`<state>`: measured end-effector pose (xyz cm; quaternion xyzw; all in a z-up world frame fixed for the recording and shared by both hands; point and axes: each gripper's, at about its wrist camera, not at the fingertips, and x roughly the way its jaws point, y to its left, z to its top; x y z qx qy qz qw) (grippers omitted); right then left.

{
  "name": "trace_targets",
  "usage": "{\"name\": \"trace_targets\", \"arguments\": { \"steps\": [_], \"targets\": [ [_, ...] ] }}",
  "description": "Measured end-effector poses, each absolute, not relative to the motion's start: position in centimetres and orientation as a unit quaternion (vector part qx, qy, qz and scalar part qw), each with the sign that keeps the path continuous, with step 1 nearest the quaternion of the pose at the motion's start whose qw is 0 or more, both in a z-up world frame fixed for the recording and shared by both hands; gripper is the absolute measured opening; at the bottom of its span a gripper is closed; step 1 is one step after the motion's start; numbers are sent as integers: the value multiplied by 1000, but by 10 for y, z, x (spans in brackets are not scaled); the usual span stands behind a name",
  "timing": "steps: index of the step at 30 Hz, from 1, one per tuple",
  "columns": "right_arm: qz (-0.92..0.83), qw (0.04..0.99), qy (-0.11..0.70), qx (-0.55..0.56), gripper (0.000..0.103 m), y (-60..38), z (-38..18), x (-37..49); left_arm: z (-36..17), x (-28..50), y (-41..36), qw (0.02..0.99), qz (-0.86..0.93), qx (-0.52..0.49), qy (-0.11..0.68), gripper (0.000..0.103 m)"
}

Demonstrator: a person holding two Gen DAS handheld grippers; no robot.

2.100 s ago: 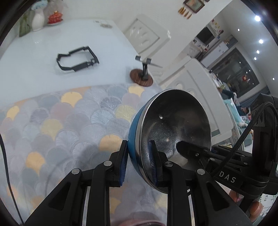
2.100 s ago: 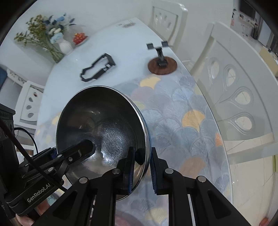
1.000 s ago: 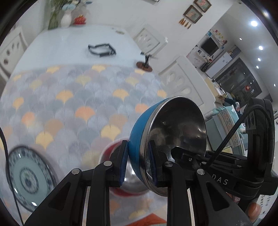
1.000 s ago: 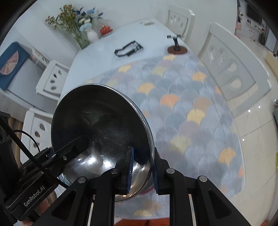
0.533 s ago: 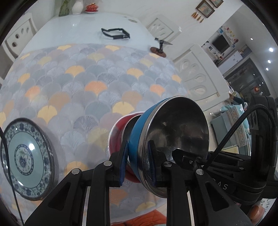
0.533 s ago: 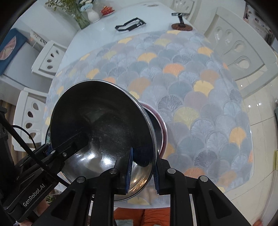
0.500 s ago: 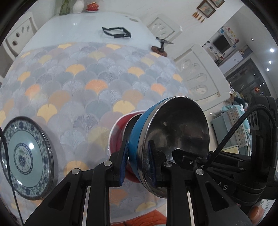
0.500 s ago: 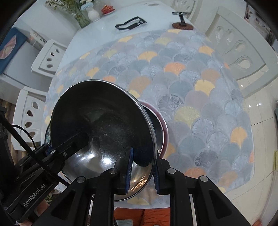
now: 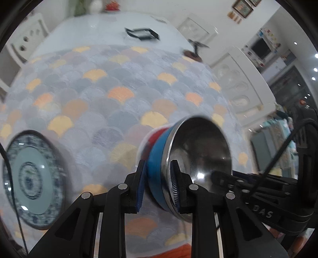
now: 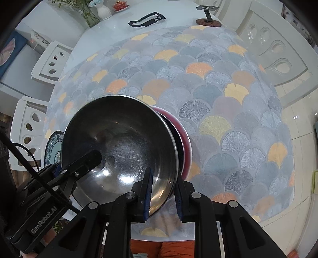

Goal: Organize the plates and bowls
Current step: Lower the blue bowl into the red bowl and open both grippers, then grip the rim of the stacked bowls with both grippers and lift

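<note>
Directly under and ahead of the right gripper (image 10: 163,191), the blue bowl (image 10: 121,144) sits over the red bowl (image 10: 183,139), so this spot is blocked. To its left, the patterned plate (image 9: 31,178) occupies the mat's (image 10: 228,111) near edge. Ahead and to the right, the mat lies bare. Far ahead stand a black frame (image 10: 147,19) and a small stand (image 10: 208,18); white chairs (image 10: 278,53) close the table's sides.

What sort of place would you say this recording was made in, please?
Most likely a home dining room: a white table under a fan-patterned grey and orange cloth, white carved dining chairs around it, and a vase of flowers at the far end.
</note>
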<state>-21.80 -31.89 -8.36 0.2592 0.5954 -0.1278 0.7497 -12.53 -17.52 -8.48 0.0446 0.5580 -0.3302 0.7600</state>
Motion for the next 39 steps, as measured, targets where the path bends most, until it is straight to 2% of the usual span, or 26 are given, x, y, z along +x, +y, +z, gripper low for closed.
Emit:
{"name": "trace_targets", "arguments": {
  "steps": [1, 3, 14, 21, 23, 25, 26, 27, 29, 39],
  "targets": [
    [-127, 752, 592, 261, 19, -319, -81, -219, -80, -125, -168, 770, -323, 42, 548, 23],
    [-133, 757, 585, 260, 19, -320, -76, -221, -77, -121, -157, 773, -317, 33, 548, 32],
    [-126, 755, 587, 265, 19, -329, -74, -228, -75, -121, -154, 764, -320, 27, 560, 32],
    [-126, 791, 540, 260, 20, -336, -24, -226, -28, -116, -148, 794, -329, 12, 510, 32],
    [-129, 806, 520, 251, 26, -337, -3, -227, -11, -115, -146, 804, -333, 6, 493, 32],
    [-134, 817, 505, 244, 49, -337, 11, -229, 0, -115, -145, 808, -337, 1, 484, 36],
    [-136, 822, 499, 240, 52, -338, 16, -230, 1, -115, -145, 807, -338, -1, 483, 42],
    [-137, 823, 497, 238, 52, -338, 19, -230, 2, -116, -145, 806, -339, -3, 486, 53],
    [-133, 824, 498, 234, 52, -338, 20, -229, -1, -117, -145, 805, -334, -7, 490, 68],
    [-84, 782, 566, 247, 53, -346, -39, -214, -58, -122, -148, 774, -285, -31, 564, 69]
  ]
}}
